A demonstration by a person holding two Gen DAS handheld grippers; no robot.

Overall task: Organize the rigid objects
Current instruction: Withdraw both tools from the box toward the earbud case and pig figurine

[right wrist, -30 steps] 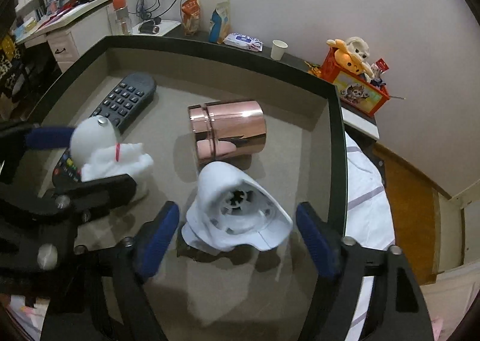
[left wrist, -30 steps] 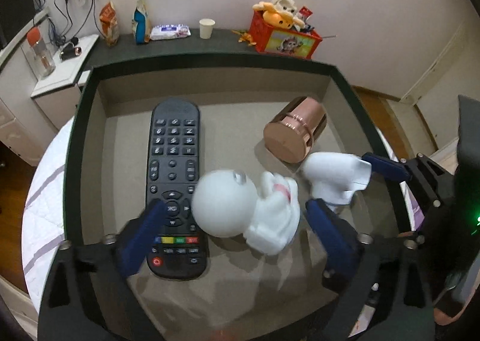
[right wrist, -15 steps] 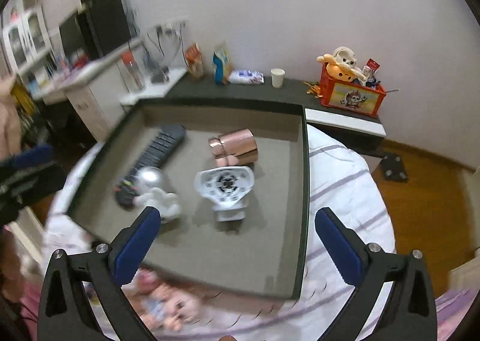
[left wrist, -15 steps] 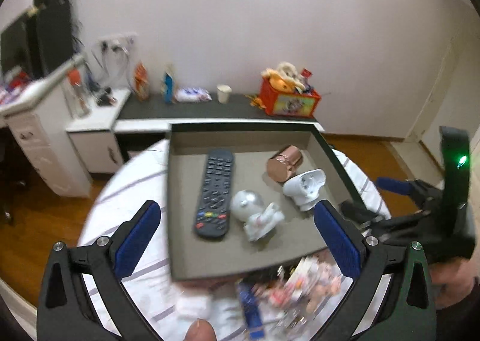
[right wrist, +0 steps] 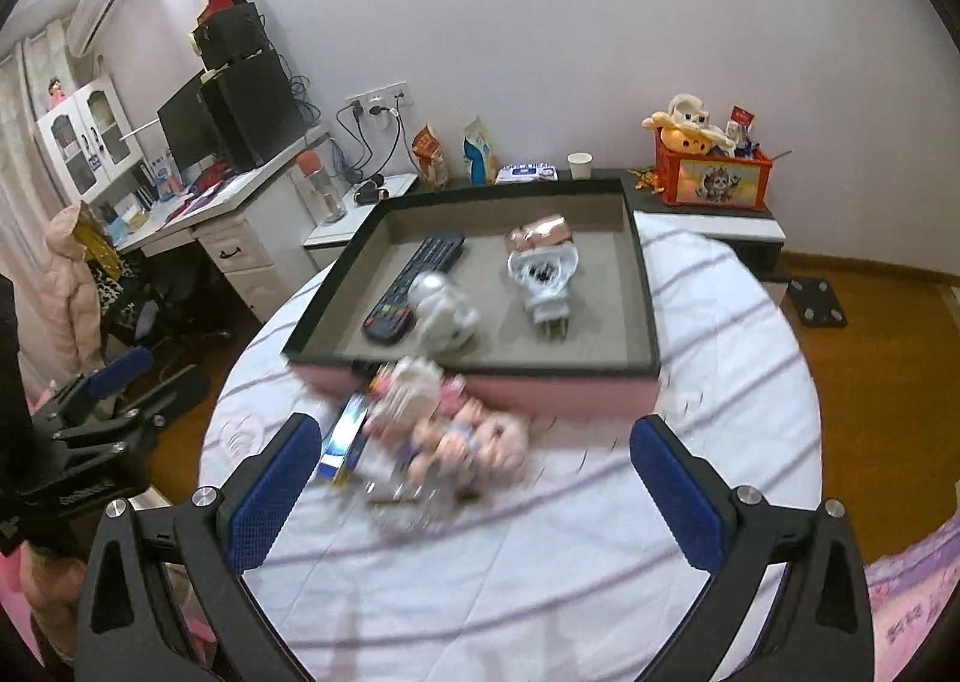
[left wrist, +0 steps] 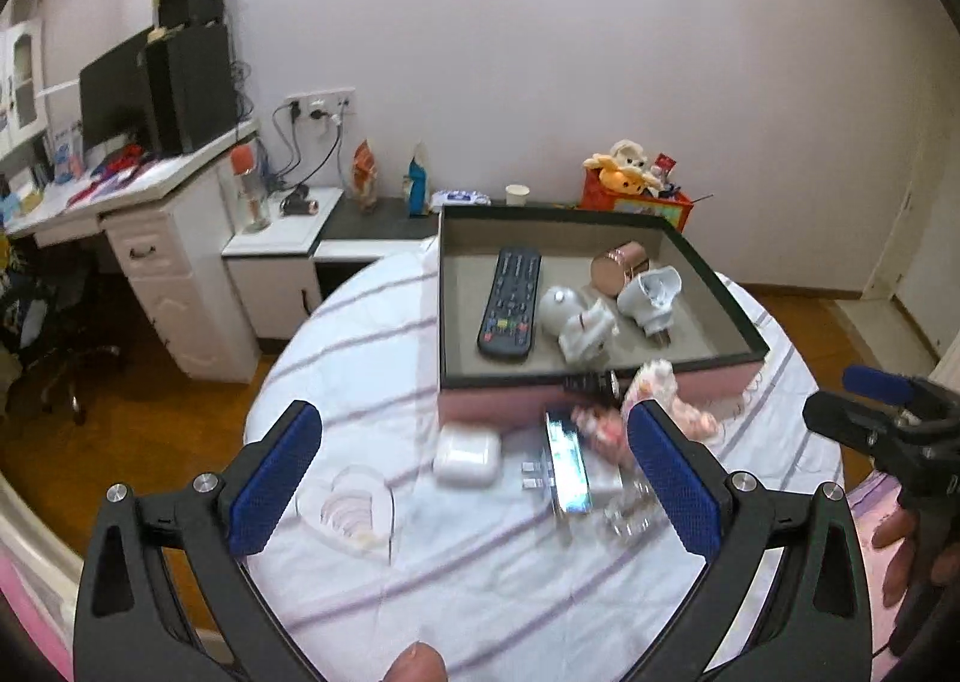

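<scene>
left wrist view: tray (left wrist: 744,349) rim at 12 o'clock, bare cloth nearer; left gripper (left wrist: 474,481) and right gripper (right wrist: 474,493) gape wide, empty, remote (left wrist: 510,302) far ahead.

Glossy copper-toned metal cup (left wrist: 619,266) — matt, seemingly felt-lined tray (left wrist: 696,347)

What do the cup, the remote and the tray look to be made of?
Cup: probably metal with a polished copper-pink finish; it shows bright highlights along its side. Remote: most likely matte black plastic with rows of small, probably rubbery, buttons, some coloured. Tray: looks like rigid board, with a dark rim, a dull grey-beige lining without shine and a pink outer wall.
</scene>
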